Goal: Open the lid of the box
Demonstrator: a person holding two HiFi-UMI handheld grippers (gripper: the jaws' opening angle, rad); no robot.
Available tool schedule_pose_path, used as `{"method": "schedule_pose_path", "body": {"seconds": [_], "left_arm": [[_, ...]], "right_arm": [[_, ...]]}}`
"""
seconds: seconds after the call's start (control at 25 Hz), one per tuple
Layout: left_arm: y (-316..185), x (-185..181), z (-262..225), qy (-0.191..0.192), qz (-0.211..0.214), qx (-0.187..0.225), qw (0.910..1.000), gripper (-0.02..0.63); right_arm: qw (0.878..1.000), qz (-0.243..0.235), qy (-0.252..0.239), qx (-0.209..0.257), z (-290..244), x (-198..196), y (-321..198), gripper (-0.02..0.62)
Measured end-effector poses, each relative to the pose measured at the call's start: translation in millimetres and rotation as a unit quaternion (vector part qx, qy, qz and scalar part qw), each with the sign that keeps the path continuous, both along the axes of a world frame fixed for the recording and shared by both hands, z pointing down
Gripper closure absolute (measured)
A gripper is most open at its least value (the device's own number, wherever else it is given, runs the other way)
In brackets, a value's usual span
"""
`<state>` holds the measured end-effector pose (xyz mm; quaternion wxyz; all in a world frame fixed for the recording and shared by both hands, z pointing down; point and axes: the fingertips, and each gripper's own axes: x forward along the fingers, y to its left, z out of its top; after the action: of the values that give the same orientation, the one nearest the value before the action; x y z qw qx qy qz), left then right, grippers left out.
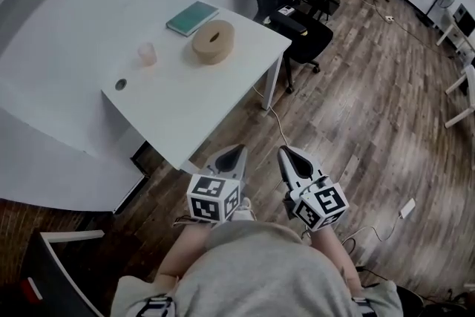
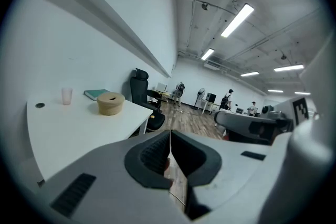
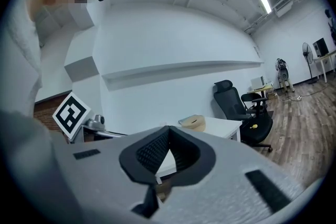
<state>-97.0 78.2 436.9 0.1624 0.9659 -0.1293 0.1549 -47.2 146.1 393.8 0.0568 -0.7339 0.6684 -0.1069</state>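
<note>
The round tan wooden box (image 1: 213, 41), lid on, is sitting toward the far end of the white tabletop (image 1: 185, 104). It is just beside a teal book (image 1: 192, 18) lying at the far corner by the wall. A translucent pink cup (image 1: 147, 53) is standing near the wall-side edge. The left gripper (image 1: 234, 154) and right gripper (image 1: 288, 154) are hovering off the near corner, well apart from the box, each with jaws pressed together on nothing.
</note>
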Motion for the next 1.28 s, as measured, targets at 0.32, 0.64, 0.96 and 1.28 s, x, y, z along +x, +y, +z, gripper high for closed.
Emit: {"method": "schedule_pose_path", "body": {"seconds": [0.32,0.64,0.96,1.28], "left_arm": [[-62,29,6,0.001,-0.006,-0.004,1.0000,0.598],[-107,46,13,-0.005,-0.024,-0.011,0.9996,0.598],[-139,62,25,-0.015,-0.053,-0.018,0.9983,0.597],[-195,96,25,-0.014,-0.115,-0.016,0.9931,0.597]], "right_arm": [[1.000,-0.006,0.000,-0.004,5,31,-64,0.600],[1.000,-0.017,0.001,-0.008,10,53,-105,0.600],[0.999,-0.040,-0.010,-0.016,20,76,-141,0.600],[0.994,-0.110,0.004,-0.012,17,117,-208,0.600]]}}
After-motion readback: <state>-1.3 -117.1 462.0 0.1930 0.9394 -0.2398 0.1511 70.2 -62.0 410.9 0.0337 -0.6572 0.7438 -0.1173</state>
